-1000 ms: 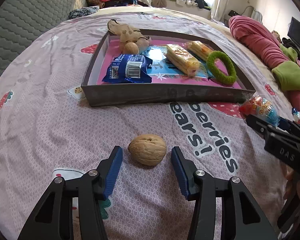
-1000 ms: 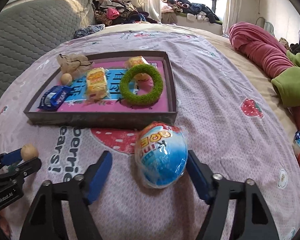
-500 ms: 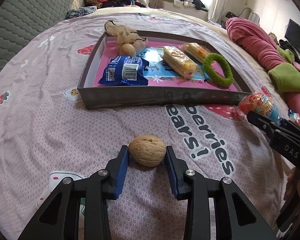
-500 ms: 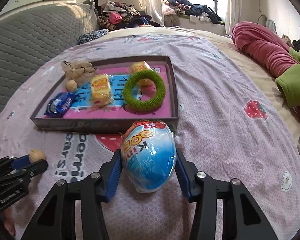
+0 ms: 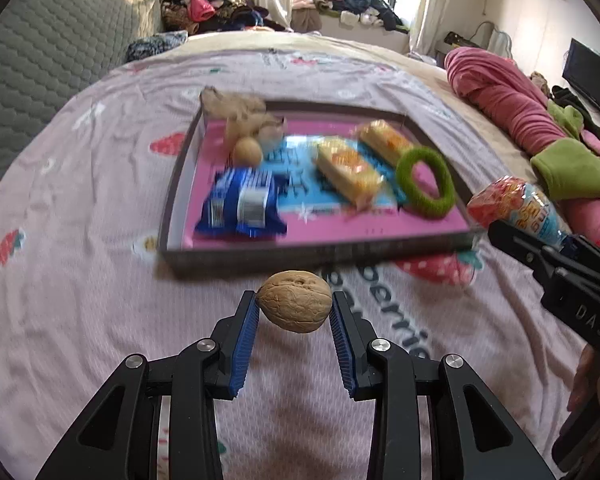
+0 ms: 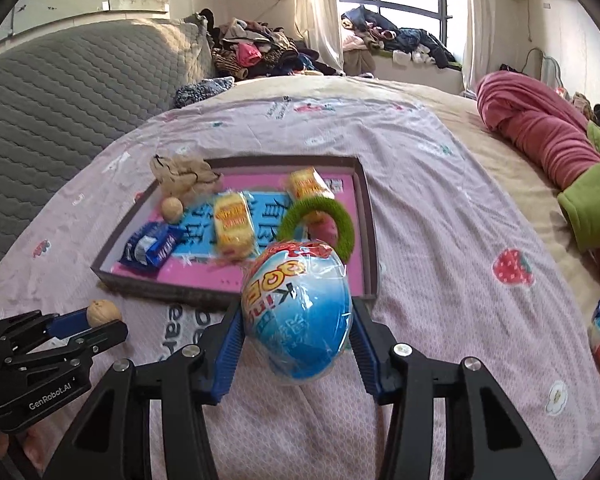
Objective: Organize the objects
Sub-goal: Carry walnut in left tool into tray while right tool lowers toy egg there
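Left claw (image 5: 294,307) grips walnut (image 5: 295,306); right claw (image 6: 296,320) grips egg (image 6: 296,316), near tray (image 5: 300,254) edge.

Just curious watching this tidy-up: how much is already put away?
Done: the shallow dark tray already holds a blue snack packet, a green fuzzy ring and other bits. In hand: left tool grips a brown walnut, right tool a blue wrapped egg. Left: placing both.

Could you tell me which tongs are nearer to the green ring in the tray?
Right. The right tongs, shut on the wrapped egg, sit just before the green ring; the left tongs, holding the walnut, are off toward the tray's other side.
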The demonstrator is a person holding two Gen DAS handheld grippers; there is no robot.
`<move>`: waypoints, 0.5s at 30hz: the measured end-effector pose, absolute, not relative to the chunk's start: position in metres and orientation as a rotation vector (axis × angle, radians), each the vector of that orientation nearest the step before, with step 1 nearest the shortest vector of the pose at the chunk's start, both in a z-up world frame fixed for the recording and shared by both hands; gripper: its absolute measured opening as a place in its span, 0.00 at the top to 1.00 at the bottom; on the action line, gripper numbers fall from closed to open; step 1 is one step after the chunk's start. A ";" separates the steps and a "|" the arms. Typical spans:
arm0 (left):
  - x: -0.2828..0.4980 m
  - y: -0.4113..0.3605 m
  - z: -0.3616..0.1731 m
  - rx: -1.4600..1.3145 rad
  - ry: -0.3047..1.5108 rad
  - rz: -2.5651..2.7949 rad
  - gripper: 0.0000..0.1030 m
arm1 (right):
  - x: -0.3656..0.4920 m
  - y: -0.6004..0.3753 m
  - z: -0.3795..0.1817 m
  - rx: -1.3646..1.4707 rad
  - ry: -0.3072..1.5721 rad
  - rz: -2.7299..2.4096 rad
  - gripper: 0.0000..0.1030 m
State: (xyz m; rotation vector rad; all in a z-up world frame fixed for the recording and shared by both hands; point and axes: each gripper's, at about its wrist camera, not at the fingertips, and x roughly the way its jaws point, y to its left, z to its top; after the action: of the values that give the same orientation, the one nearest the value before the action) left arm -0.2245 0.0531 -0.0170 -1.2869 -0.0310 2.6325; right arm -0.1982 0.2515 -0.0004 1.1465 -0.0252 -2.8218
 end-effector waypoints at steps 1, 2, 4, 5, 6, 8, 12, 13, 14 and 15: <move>-0.227 0.053 -0.013 -1.272 -0.034 2.639 0.64 | -0.200 0.251 0.001 1.140 -0.026 -2.822 0.51; -0.230 0.054 -0.008 -1.258 -0.030 2.648 0.64 | -0.204 0.250 0.004 1.132 -0.025 -2.823 0.51; -0.236 0.055 -0.001 -1.233 -0.031 2.658 0.64 | -0.210 0.248 0.010 1.110 -0.023 -2.826 0.51; -0.240 0.056 0.003 -1.223 -0.029 2.661 0.64 | -0.212 0.247 0.012 1.100 -0.021 -2.827 0.51; -0.244 0.058 0.007 -1.211 -0.023 2.667 0.64 | -0.215 0.247 0.014 1.093 -0.021 -2.827 0.51; -0.252 0.060 0.012 -1.197 -0.024 2.673 0.64 | -0.222 0.245 0.018 1.072 -0.020 -2.831 0.51; -0.268 0.065 0.020 -1.171 -0.023 2.689 0.64 | -0.234 0.242 0.025 1.039 -0.010 -2.832 0.51; -0.271 0.066 0.021 -1.164 -0.030 2.692 0.64 | -0.236 0.242 0.027 1.032 -0.012 -2.833 0.51; -0.276 0.067 0.022 -1.160 -0.030 2.694 0.64 | -0.240 0.242 0.028 1.021 -0.017 -2.834 0.51; -0.280 0.068 0.023 -1.156 -0.029 2.698 0.64 | -0.243 0.242 0.029 1.018 -0.020 -2.835 0.51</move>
State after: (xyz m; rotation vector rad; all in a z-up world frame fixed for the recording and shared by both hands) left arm -0.2801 0.0680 0.0228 -1.1557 -0.0285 2.6982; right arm -0.2429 0.2423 0.0289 1.0176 -0.0199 -2.8350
